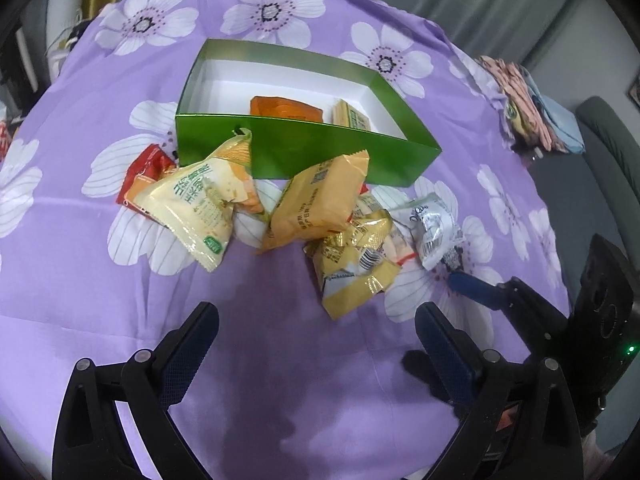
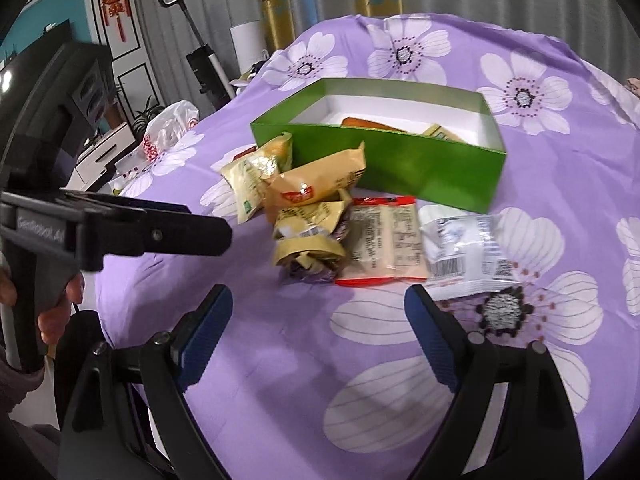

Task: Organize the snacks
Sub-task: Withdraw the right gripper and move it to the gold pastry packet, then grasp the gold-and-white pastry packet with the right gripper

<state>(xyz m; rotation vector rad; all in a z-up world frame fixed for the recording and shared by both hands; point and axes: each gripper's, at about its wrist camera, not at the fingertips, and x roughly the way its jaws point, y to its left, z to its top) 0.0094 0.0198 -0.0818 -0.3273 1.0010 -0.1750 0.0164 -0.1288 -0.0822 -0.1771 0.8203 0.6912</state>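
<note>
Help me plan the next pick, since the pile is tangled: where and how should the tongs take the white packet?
Probably grip the white packet across its puffed middle, coming from above on the near side with the right tongs, which stand open closest to it. It lies flat at the pile's right end, only its left edge against the red-edged packet, so its right and near sides are free.

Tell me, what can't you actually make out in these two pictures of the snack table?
- Green box: in both wrist views its near wall hides the lower part of the orange packet and the pale packet inside.
- Red packet: in the left wrist view, mostly covered by the cream packet.
- Packet labels: too small and blurred to read.
- Person: only fingers show at the right wrist view's left edge.
</note>
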